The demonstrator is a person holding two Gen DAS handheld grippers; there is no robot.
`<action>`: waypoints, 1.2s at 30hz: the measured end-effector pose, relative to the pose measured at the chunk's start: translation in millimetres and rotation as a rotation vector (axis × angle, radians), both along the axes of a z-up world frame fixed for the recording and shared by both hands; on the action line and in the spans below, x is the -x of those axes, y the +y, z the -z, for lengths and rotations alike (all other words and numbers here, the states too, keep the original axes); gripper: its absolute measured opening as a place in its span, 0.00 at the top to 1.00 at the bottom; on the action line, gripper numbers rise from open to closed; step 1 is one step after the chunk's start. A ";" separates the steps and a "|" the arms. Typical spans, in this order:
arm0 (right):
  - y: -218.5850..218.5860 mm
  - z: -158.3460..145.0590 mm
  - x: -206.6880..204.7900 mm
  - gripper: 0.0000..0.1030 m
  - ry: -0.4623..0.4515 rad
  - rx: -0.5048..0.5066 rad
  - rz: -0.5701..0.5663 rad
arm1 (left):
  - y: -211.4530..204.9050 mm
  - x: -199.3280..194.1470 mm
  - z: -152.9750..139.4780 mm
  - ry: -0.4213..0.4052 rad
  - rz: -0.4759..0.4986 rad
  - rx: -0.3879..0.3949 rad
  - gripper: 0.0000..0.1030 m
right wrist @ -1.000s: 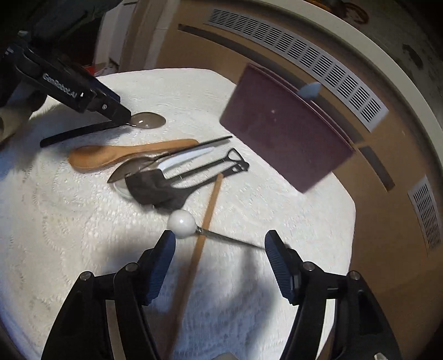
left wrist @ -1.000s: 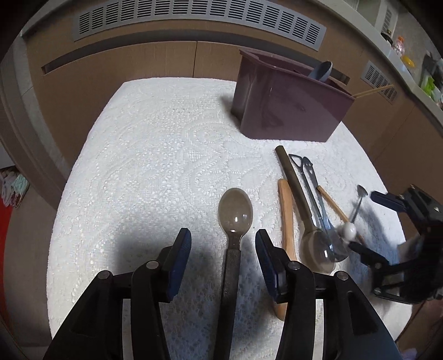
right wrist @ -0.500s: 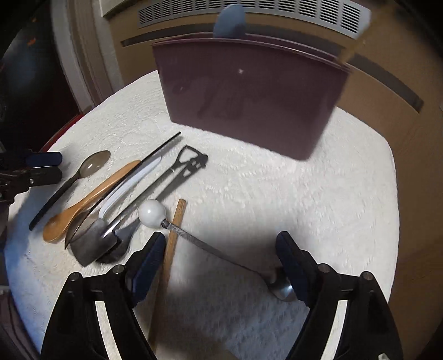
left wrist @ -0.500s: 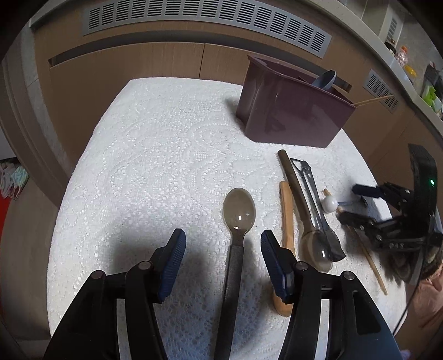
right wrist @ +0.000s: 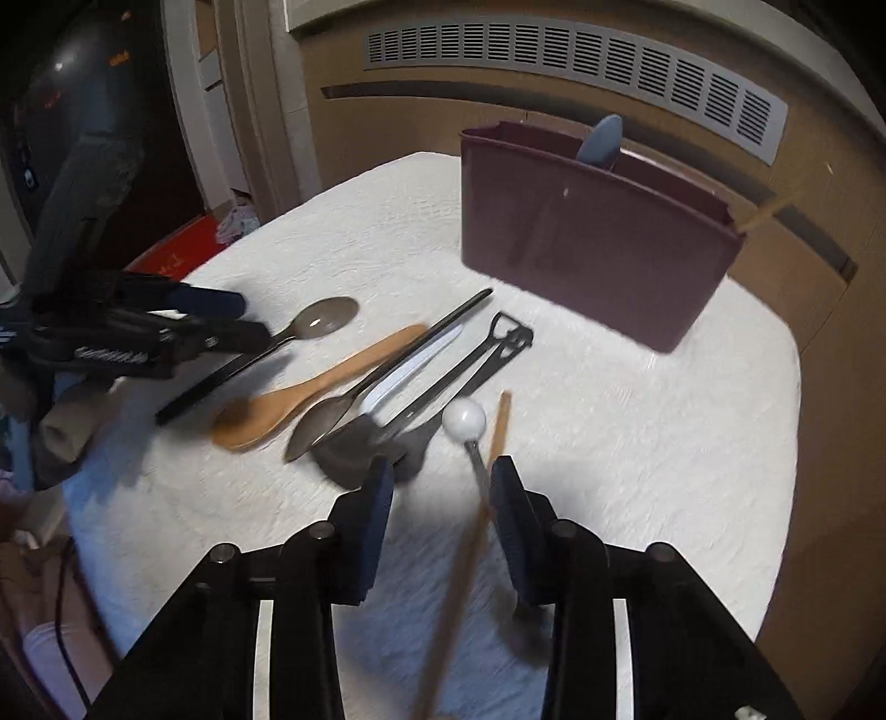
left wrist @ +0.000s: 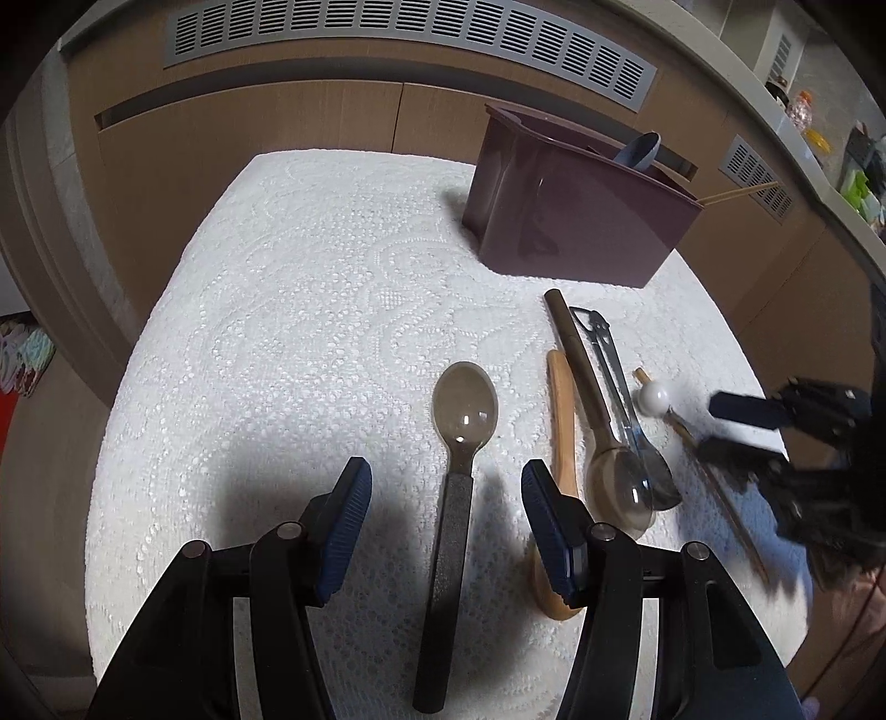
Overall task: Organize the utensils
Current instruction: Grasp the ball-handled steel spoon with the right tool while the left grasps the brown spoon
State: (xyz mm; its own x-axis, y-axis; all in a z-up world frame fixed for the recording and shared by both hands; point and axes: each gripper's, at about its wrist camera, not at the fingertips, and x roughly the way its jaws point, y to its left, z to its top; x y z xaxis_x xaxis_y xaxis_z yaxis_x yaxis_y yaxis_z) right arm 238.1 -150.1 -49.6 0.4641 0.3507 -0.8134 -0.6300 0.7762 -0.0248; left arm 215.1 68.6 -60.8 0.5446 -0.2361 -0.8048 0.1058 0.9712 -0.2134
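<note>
A maroon utensil bin (left wrist: 576, 210) stands at the far side of the white lace table, with a blue spoon (left wrist: 639, 150) and a chopstick (left wrist: 736, 194) in it. My left gripper (left wrist: 446, 498) is open, its jaws straddling the black handle of a translucent grey spoon (left wrist: 464, 407). My right gripper (right wrist: 442, 493) is partly open around the metal stem of a white ball-ended spoon (right wrist: 464, 418) and a wooden chopstick (right wrist: 487, 487). The jaws do not grip either. The bin also shows in the right wrist view (right wrist: 598, 232).
A wooden spoon (left wrist: 562, 421), a brown ladle (left wrist: 592, 410), black tongs (left wrist: 609, 365) and a dark spatula (right wrist: 360, 448) lie side by side between the grippers. A wooden cabinet with a vent grille (left wrist: 410, 39) stands behind the table.
My right gripper has swung round, moved over the ball-ended spoon and chopstick, and narrowed its jaws around them. My left gripper stayed open over the grey spoon's handle.
</note>
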 end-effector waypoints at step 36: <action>-43.8 -35.6 -2.7 0.81 -0.106 -0.172 0.256 | -45.8 -58.4 7.1 0.047 0.148 -0.209 0.68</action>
